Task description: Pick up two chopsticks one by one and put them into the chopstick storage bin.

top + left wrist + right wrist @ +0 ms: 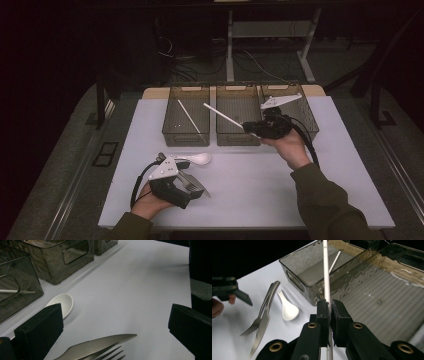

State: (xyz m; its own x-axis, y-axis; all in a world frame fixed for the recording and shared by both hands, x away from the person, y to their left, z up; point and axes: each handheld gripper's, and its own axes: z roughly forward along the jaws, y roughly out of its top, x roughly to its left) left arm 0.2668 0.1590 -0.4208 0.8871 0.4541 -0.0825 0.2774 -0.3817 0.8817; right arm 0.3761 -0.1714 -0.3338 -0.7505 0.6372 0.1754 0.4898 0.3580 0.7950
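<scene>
Right gripper had its fingers clamped on a white chopstick, held over the front edge of the middle bin. The stick's long axis ran from the gripper up and leftward, its tip over the middle bin near the wall shared with the left bin. Left gripper sat in front of the left bin with fingers wide open over the knife and fork, spoon beside them. Lots of bare desk in front of the middle bin. No readable writing anywhere
</scene>
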